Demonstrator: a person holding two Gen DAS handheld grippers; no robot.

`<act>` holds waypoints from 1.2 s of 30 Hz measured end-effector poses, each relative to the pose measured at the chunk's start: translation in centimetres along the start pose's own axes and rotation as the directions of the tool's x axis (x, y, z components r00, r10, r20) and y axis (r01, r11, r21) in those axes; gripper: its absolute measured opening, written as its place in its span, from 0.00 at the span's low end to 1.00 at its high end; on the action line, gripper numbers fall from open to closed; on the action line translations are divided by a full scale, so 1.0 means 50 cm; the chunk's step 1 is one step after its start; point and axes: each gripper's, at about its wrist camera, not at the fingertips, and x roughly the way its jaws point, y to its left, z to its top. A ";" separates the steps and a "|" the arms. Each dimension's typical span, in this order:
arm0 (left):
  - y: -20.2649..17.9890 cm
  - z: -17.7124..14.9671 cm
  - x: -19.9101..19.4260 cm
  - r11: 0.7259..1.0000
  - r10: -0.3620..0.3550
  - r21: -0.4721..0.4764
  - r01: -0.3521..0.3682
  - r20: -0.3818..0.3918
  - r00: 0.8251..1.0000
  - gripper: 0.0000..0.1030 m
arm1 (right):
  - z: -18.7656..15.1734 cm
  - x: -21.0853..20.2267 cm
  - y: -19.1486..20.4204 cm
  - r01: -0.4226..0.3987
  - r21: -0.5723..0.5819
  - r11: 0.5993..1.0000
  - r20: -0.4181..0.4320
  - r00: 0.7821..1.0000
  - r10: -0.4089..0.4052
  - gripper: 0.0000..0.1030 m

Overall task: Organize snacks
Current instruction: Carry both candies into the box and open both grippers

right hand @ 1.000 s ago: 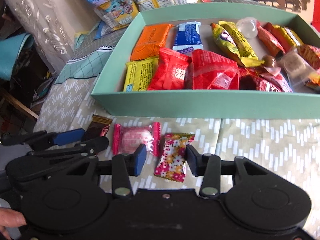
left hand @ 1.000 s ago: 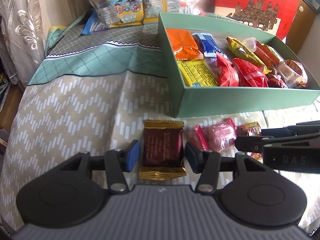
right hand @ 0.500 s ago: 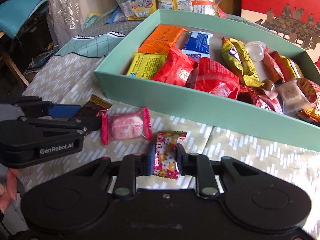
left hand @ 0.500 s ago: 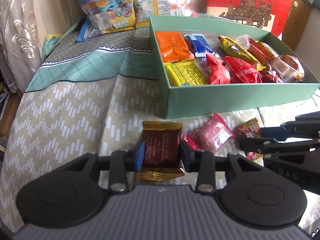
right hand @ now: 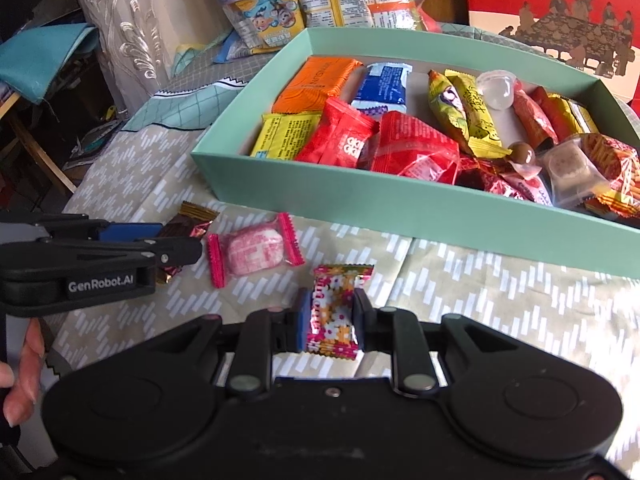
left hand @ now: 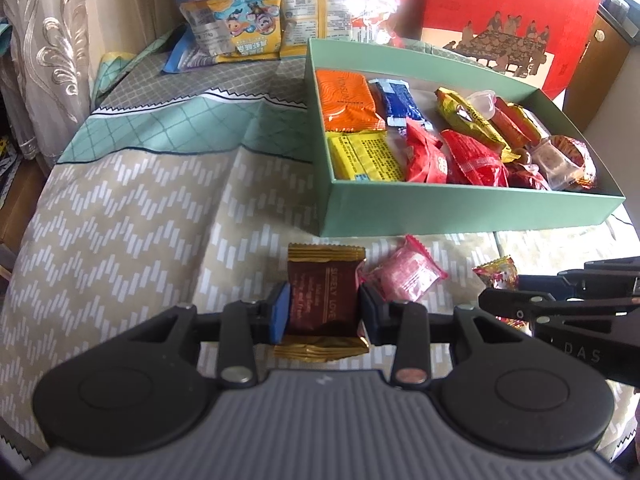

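Patterned tablecloth [left hand: 120,208] in beige chevron, teal lattice and grey bands; embroidered curtain [left hand: 44,60] hanging at the left; red box [left hand: 500,12] printed with seated figures standing behind; teal cushion [right hand: 36,60] beside the curtain.

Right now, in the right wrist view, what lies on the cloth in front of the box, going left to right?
Left gripper shut on the brown snack → pink candy → flowery candy in the right gripper.
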 end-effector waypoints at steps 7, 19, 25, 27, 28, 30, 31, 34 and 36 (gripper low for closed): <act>-0.026 0.010 -0.043 0.999 -0.038 0.008 0.037 0.022 0.999 0.36 | -0.001 -0.042 -0.025 -0.034 0.029 0.999 0.041 0.999 0.032 0.21; -0.091 0.089 -0.075 0.991 -0.131 0.033 0.129 0.082 0.988 0.36 | 0.037 -0.121 -0.129 -0.025 0.149 0.989 0.146 0.989 0.003 0.21; -0.107 0.158 -0.045 0.989 -0.147 0.034 0.144 0.093 0.985 0.36 | 0.084 -0.123 -0.188 -0.004 0.195 0.981 0.189 0.981 -0.033 0.21; -0.114 0.185 -0.026 0.988 -0.154 0.036 0.151 0.090 0.984 0.36 | 0.103 -0.118 -0.208 0.002 0.209 0.978 0.199 0.979 -0.044 0.21; -0.118 0.197 -0.017 0.987 -0.158 0.036 0.156 0.087 0.984 0.36 | 0.112 -0.115 -0.219 0.003 0.218 0.976 0.203 0.978 -0.049 0.21; -0.129 0.222 0.003 0.986 -0.164 0.041 0.161 0.084 0.983 0.36 | 0.135 -0.106 -0.242 0.004 0.239 0.971 0.207 0.977 -0.055 0.21; -0.136 0.235 0.014 0.986 -0.165 0.045 0.162 0.083 0.983 0.36 | 0.146 -0.099 -0.254 0.003 0.250 0.968 0.208 0.977 -0.057 0.21; -0.155 0.269 0.053 0.984 -0.173 0.046 0.170 0.070 0.982 0.36 | 0.181 -0.070 -0.290 -0.002 0.282 0.959 0.204 0.977 -0.058 0.21; -0.168 0.287 0.078 0.984 -0.174 0.046 0.172 0.061 0.983 0.36 | 0.200 -0.051 -0.310 -0.004 0.296 0.955 0.197 0.979 -0.057 0.21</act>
